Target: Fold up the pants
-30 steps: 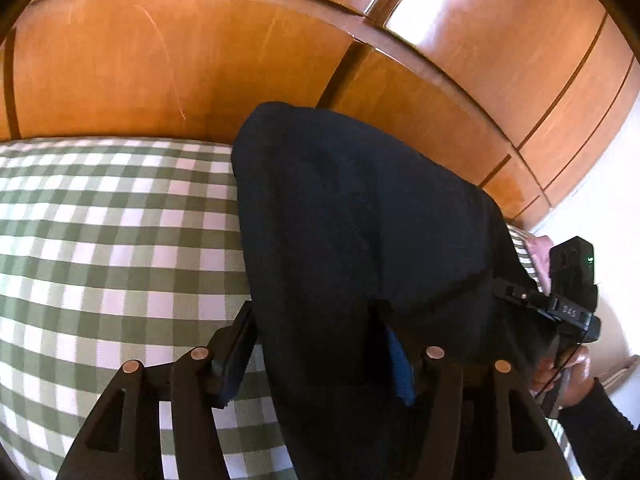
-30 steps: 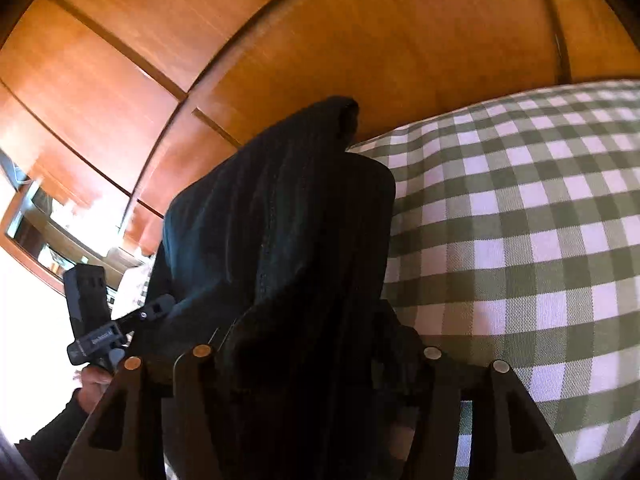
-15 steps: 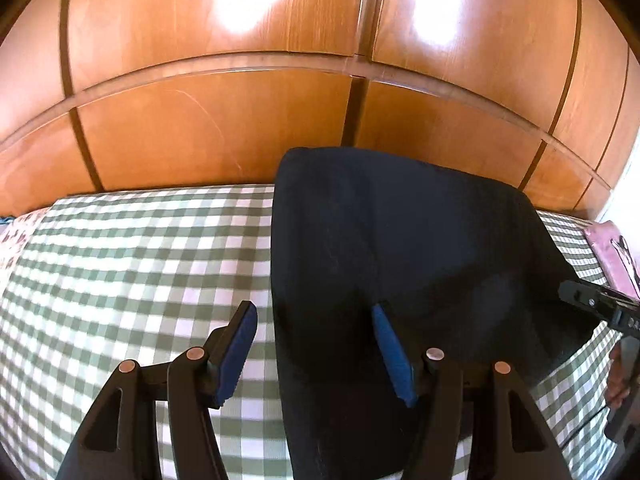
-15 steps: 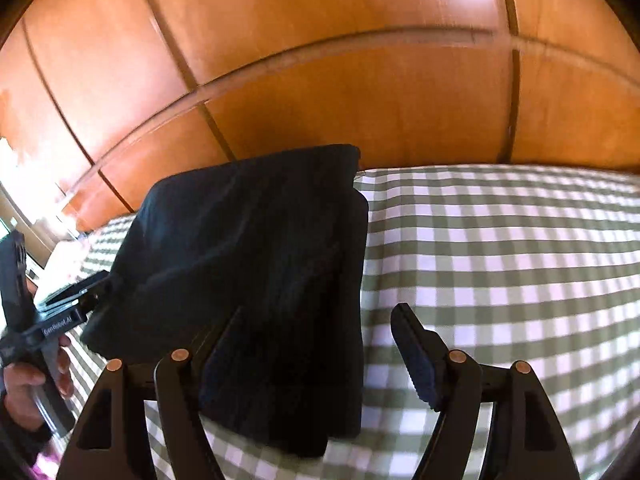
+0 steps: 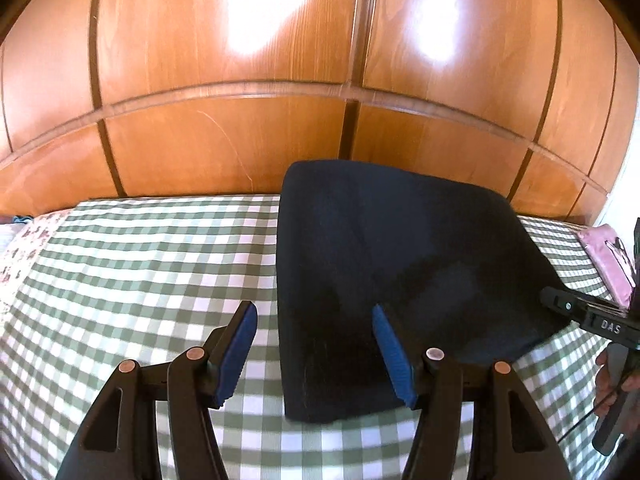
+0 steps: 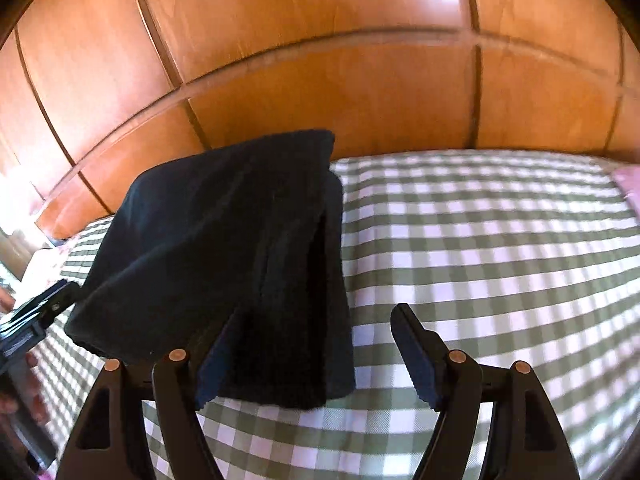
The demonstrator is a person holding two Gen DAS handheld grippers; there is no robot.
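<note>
The dark navy pants [image 5: 392, 264] lie folded into a thick rectangle on the green-and-white checked bed cover [image 5: 140, 264]. My left gripper [image 5: 316, 348] is open and empty, its blue pads either side of the fold's near left corner, just above it. In the right wrist view the pants [image 6: 240, 240] lie left of centre. My right gripper [image 6: 312, 356] is open and empty over the fold's near right corner. The right gripper's body also shows at the right edge of the left wrist view [image 5: 592, 316].
A wooden panelled wardrobe [image 5: 320, 80] stands right behind the bed. A pink item [image 5: 604, 252] lies at the bed's right edge, and a floral pillow [image 5: 24, 252] at its left edge. Checked cover [image 6: 500, 260] stretches right of the pants.
Both grippers opened and let go of the pants, which now lie flat on the bed. Both grippers have drawn back toward me, so more of the bed shows.
</note>
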